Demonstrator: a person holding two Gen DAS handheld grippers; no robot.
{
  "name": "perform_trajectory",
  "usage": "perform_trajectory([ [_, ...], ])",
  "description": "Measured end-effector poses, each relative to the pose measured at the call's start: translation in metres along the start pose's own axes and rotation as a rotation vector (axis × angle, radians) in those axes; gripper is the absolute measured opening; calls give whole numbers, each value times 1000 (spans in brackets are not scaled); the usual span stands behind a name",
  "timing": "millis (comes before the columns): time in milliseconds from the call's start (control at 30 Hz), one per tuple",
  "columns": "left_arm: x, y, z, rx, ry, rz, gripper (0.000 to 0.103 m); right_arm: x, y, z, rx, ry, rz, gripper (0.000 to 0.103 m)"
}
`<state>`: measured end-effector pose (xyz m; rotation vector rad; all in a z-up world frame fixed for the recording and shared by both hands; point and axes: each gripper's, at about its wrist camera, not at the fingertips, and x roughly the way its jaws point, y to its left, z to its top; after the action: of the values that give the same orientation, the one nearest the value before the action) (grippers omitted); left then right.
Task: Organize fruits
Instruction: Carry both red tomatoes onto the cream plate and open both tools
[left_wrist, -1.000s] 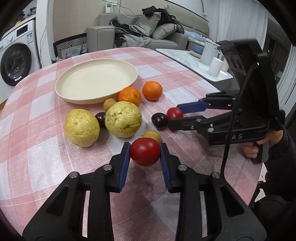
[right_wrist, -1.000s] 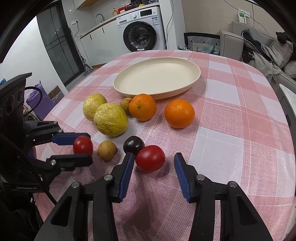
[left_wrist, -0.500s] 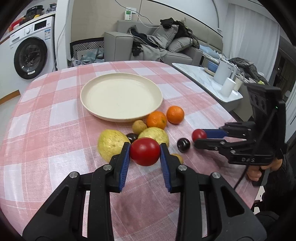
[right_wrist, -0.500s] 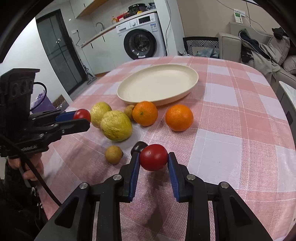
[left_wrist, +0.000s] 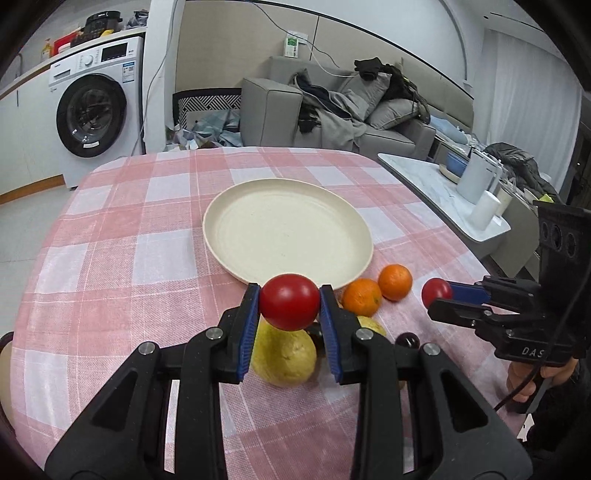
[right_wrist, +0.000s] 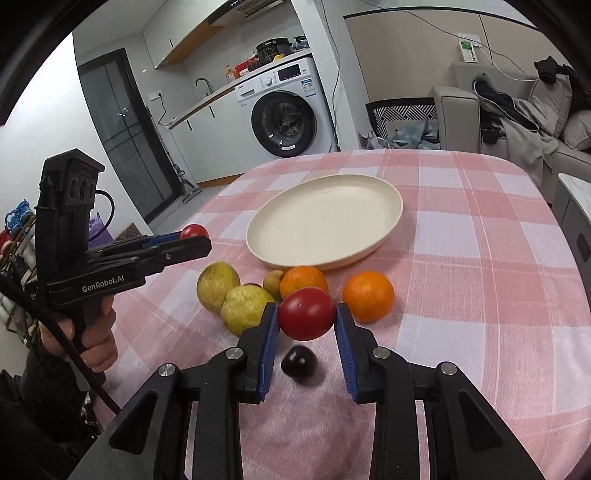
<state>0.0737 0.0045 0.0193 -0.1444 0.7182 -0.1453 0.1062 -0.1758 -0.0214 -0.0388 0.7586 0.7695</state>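
Note:
My left gripper is shut on a red tomato and holds it above the table, short of the empty cream plate. My right gripper is shut on a second red tomato, also lifted. Each gripper shows in the other view, the right one at the right, the left one at the left. On the pink checked cloth lie two oranges, two yellow-green guavas, a small brown fruit and a dark plum.
The round table drops off at its edges. A white side table with cups and a jug stands to the right. A sofa and a washing machine stand behind.
Both grippers have lifted their tomatoes off the cloth and risen, tilting toward the plate. The right gripper shut on its tomato during the last second.

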Motion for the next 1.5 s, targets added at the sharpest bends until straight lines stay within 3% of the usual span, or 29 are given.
perform_trajectory([
  [533, 41, 15, 30, -13, 3, 35, 29, 34, -3, 41, 41, -6, -15, 31],
  [800, 62, 9, 37, 36, 8, 50, 29, 46, -9, 47, 62, -1, -40, 31],
  [1500, 96, 9, 35, 25, 48, 91, 29, 70, -9, 51, 75, 50, -69, 32],
])
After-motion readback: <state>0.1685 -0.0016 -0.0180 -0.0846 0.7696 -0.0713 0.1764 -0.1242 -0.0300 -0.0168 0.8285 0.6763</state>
